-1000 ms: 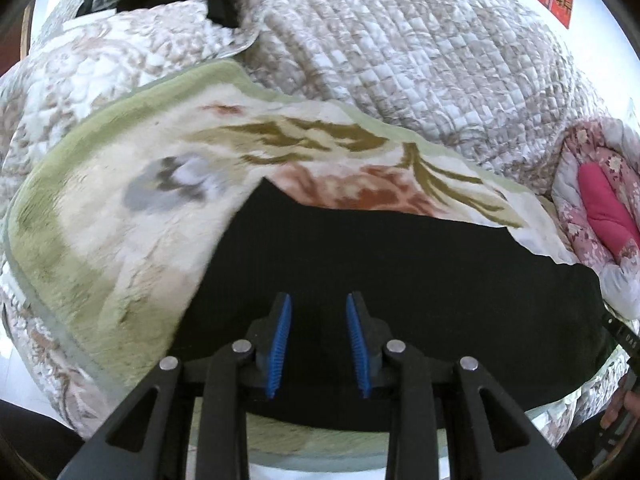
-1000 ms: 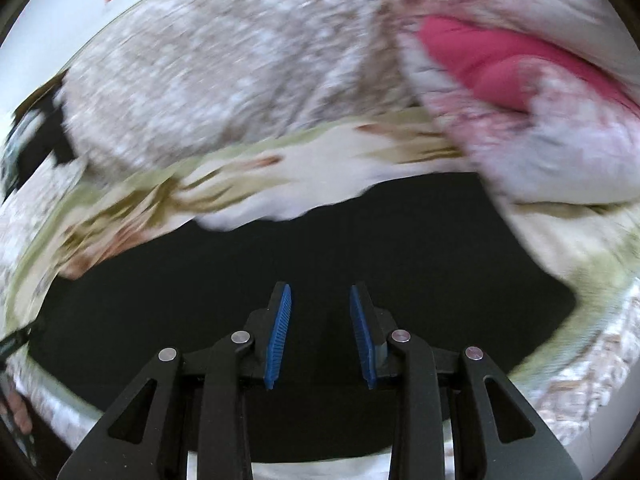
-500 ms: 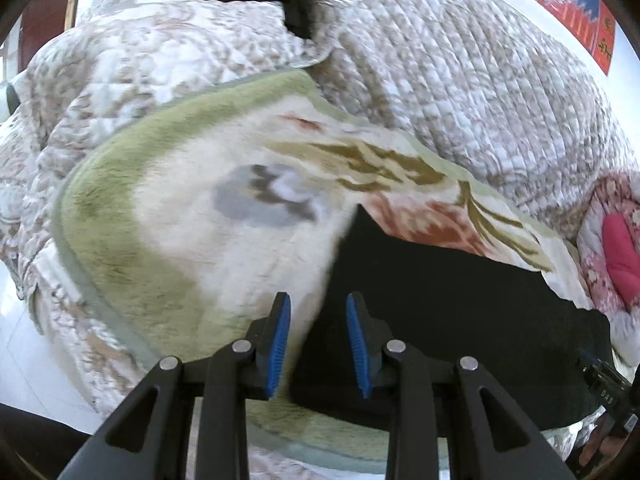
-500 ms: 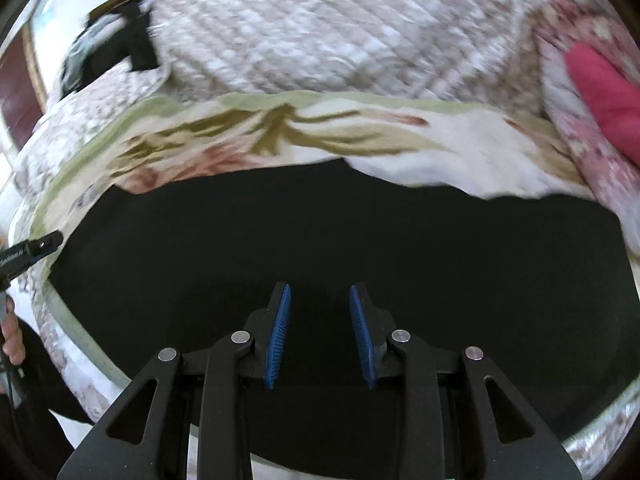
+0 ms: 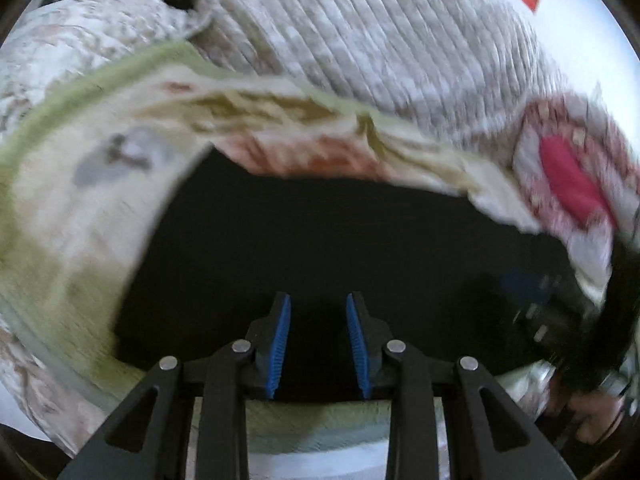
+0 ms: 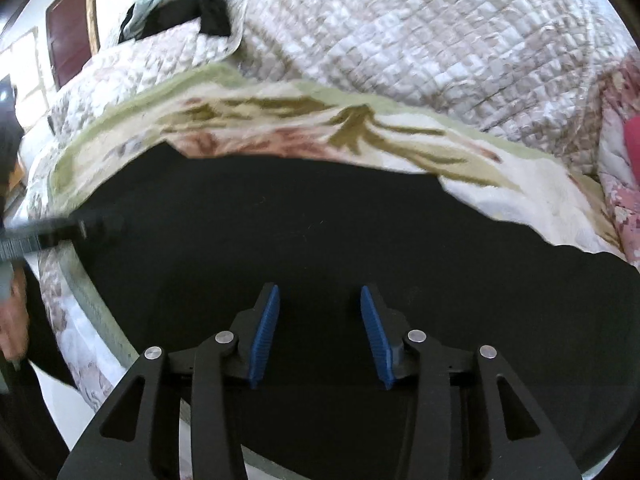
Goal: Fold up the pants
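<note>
Pants (image 6: 320, 248), black, spread flat on floral blanket (image 6: 400, 136), covering most of blanket's near half. Blanket itself on bed, green border (image 6: 132, 120) curving round pants' far and left edges. Beyond blanket, quilt (image 6: 400, 40) heaped high; past quilt's left end, dark clothing (image 6: 208, 8). Right of blanket, pink floral bedding (image 5: 568, 176) with red patch.

Left gripper (image 5: 318, 342) hovering low over pants near blanket's left side, blue fingers (image 5: 280, 344) set narrow, nothing between them, only black cloth showing beneath; left-wrist view smeared by motion blur. Same gripper seen as dark blurred bar (image 6: 60, 232) at pants' left edge in right-wrist view, with hand (image 6: 14, 320) below it off blanket's left corner.

Right gripper (image 6: 320, 336) above pants nearer blanket's right side, fingers (image 6: 376, 336) opening, wider apart than left pair, gap empty, no cloth pinched. Contact of tips with pants not clear. In left-wrist view, blurred at blanket's right end (image 5: 560, 320), hand (image 5: 592, 416) under it
</note>
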`<state>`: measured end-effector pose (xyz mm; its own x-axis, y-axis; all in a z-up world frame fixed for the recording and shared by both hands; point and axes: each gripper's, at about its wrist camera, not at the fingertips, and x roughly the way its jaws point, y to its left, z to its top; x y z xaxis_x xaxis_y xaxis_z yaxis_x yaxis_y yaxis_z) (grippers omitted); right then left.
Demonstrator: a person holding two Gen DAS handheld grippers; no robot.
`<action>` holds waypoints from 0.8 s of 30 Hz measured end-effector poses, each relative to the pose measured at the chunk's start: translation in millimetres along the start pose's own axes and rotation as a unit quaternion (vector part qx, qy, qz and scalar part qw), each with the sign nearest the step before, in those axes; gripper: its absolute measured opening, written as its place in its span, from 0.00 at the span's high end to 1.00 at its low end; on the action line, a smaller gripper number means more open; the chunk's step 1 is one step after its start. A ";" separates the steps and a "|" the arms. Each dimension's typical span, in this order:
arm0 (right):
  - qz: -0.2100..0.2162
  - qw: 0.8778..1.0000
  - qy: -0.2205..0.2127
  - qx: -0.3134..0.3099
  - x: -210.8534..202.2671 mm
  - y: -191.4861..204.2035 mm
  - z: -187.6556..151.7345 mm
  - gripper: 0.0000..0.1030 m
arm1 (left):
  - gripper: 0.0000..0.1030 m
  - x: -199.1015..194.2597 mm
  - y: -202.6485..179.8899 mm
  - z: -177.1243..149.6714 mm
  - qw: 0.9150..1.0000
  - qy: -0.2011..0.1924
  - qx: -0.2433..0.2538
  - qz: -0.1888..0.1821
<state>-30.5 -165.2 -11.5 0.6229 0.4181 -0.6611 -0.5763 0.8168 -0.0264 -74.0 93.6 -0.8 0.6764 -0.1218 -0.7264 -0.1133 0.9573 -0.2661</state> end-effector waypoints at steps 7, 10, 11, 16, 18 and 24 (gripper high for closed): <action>-0.012 1.000 0.006 -0.017 1.2 2.2 -0.4 0.55 | 0.62 -5.5 -19.8 -3.9 0.999 -0.025 0.036 0.022; -0.021 0.999 0.001 -0.023 -0.8 0.2 -0.7 0.54 | 0.62 -2.4 -28.4 1.2 0.999 -0.027 0.032 0.016; -0.014 0.999 0.025 -0.016 7.5 -2.7 -3.6 0.54 | 0.62 4.0 -32.7 2.0 0.999 -0.019 0.038 0.014; -0.001 0.999 0.033 0.004 14.7 -8.6 -7.0 0.44 | 0.51 18.8 -48.9 0.2 0.997 -0.005 0.062 0.033; 0.006 0.999 0.031 0.008 16.1 -7.6 -8.4 0.39 | 0.50 18.8 -49.5 -1.3 0.998 -0.007 0.060 0.034; -0.005 0.999 0.033 0.006 15.2 -3.7 -9.8 0.38 | 0.50 18.1 -52.2 -6.2 0.996 -0.017 0.075 0.046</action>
<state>-24.1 -165.7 -28.8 0.5913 0.3836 -0.7094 -0.5644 0.8252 -0.0241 -60.4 39.9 -4.0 0.6927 -0.0257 -0.7207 -0.0680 0.9926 -0.1008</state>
